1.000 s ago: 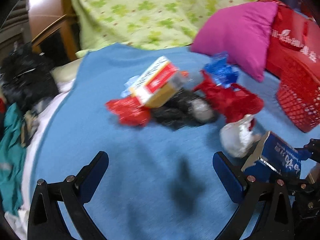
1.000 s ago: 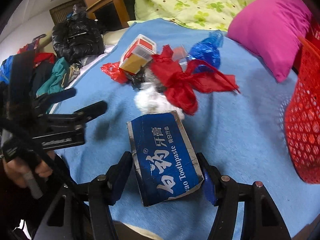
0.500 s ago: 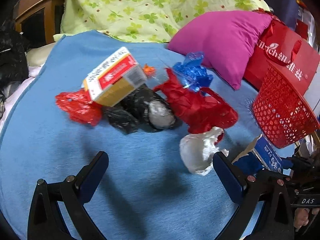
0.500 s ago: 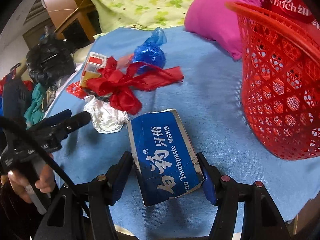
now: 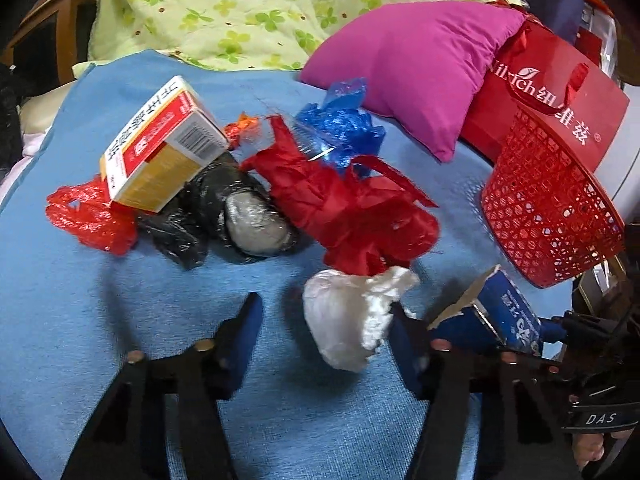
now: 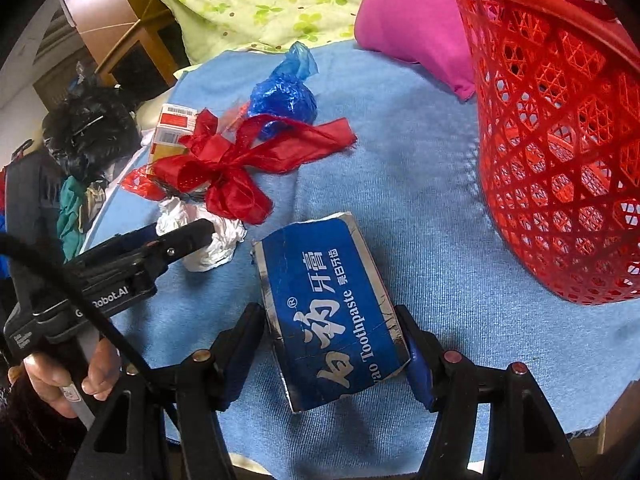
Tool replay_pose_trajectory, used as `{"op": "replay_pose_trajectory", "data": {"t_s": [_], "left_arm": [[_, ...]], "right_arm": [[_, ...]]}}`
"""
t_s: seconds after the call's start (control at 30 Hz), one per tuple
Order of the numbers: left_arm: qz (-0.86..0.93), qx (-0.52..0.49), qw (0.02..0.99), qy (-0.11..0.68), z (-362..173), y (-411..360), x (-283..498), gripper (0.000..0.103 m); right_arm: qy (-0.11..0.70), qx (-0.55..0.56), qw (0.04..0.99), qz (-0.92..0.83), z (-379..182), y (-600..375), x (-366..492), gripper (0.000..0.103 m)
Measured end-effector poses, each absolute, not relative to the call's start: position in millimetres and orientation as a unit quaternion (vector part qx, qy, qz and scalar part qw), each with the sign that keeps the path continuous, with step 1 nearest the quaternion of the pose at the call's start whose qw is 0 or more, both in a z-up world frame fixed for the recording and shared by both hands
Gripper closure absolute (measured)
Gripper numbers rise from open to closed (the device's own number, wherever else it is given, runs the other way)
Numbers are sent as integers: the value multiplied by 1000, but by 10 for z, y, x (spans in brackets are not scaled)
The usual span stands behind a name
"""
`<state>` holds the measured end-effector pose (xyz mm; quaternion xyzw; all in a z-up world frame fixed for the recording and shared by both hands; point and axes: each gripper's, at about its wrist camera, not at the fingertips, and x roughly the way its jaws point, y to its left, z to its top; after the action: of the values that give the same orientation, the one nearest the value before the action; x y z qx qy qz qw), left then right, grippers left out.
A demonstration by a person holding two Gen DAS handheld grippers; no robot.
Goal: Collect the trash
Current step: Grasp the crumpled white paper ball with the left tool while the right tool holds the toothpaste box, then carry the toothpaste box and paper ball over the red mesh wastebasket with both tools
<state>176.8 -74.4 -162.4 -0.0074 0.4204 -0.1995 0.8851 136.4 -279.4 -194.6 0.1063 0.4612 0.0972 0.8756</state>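
Note:
My right gripper is shut on a blue toothpaste box and holds it above the blue blanket, left of the red mesh basket. The box also shows in the left wrist view. My left gripper is open, with its fingers on either side of a crumpled white wad. Behind the wad lie a red ribbon bag, a blue plastic bag, a black bag, a red-and-yellow carton and a red wrapper.
A magenta pillow and a red paper bag lie behind the basket. A green clover quilt lies at the back. Dark clothes are piled off the blanket's left edge.
My left gripper has moved forward to the white wad and its fingers have narrowed around it. My right gripper has carried the toothpaste box closer to the basket.

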Motion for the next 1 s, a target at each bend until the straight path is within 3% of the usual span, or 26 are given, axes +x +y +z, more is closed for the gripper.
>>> {"op": "replay_pose_trajectory", "data": {"t_s": [0.17,0.27,1.0], "left_arm": [[-213,-29,879,426,-1637,-715,1779,72],[-207,-25,884,418,-1601,-678,1747,77],[-151,-55,886,434,-1568,91,1629,79]], "right_arm": [[461,106,876,97,-1947,-2769,1380,35],[457,104,878,98,-1926,-2730,1395,35],[440,87,888,98,-1963,-2119,1587,35]]}}
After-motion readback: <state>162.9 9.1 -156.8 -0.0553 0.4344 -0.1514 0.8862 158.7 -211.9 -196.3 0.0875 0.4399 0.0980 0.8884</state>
